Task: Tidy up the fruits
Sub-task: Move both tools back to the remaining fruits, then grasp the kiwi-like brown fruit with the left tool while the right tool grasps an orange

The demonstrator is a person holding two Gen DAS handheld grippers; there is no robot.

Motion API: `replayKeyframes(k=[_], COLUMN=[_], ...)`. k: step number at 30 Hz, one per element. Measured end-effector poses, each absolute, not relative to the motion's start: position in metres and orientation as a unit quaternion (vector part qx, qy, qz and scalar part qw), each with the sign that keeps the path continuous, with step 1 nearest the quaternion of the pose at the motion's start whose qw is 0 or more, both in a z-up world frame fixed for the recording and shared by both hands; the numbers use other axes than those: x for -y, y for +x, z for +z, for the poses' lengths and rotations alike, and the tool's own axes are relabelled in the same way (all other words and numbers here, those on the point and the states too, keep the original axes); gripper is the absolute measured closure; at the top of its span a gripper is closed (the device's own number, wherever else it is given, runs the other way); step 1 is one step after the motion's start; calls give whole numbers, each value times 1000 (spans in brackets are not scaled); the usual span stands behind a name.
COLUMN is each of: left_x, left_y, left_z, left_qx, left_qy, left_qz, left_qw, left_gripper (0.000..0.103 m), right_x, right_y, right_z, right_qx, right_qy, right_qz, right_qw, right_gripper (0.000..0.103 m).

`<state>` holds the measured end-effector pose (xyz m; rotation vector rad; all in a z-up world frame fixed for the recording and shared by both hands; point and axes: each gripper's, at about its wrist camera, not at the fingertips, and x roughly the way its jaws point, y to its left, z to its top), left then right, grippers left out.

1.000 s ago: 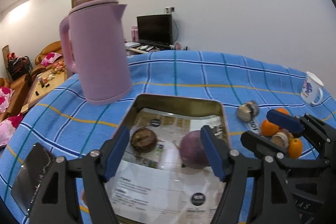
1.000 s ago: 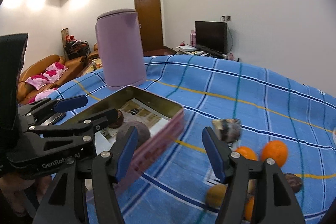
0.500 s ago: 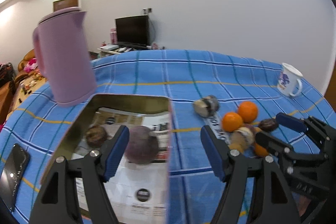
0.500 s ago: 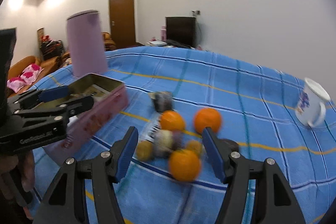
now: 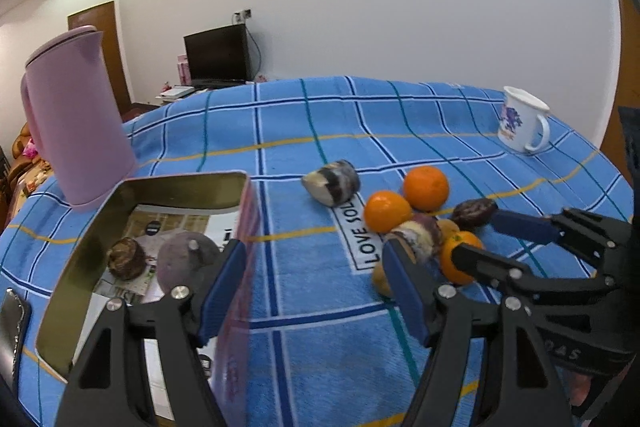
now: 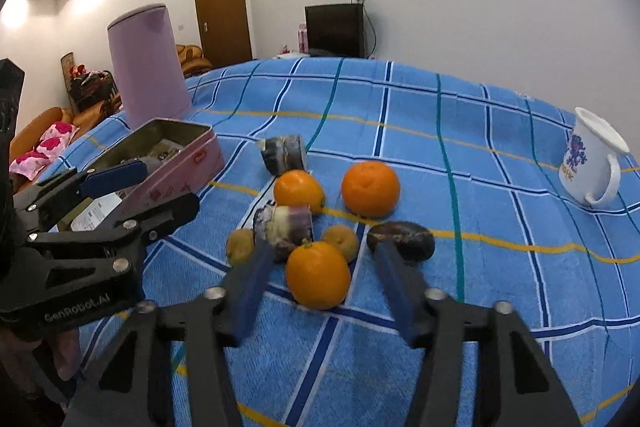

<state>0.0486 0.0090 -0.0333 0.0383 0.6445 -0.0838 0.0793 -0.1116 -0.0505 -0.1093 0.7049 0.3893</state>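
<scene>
The right gripper (image 6: 320,267) is closing around the nearest orange (image 6: 318,275), which sits at the front of the fruit pile, well right of the pink tin (image 6: 176,163); the pads aren't pressing yet. Best bet is probably centring the jaws so neighbours don't roll. The left gripper (image 5: 316,287) hangs half-open, empty, beside the tin.

Fruit (image 6: 318,275), tin (image 5: 182,185) on checked table (image 5: 320,115)
</scene>
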Motion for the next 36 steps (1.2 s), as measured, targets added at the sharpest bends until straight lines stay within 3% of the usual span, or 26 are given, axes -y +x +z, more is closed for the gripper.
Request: replayKeyframes(k=[11,22,25,29,36], left_x=[0,9,15,22,26], left_y=[56,58,61,69,81], left_z=[-45,-48,-50,-57,-68], left_qx=[-346,-356,-364,-389,-425], left_qy=[20,31,39,48,30], left_qz=[-74,-91,-102,-116,-145], left_qw=[935,930,925,912,893], left_gripper=[30,30,33,54,54], right_x=[111,121,127,132,130], right_y=[92,87,88,89,88], right_z=[-65,-57,-55,-55,-55], right_qx=[-395,-370,-367,-366,-362], right_qy=[-40,-21,-10,-1,-9], right_qz=[206,186,176,173,173], right_qw=[894,910,913,914,916], right_gripper=[60,64,64,64,64])
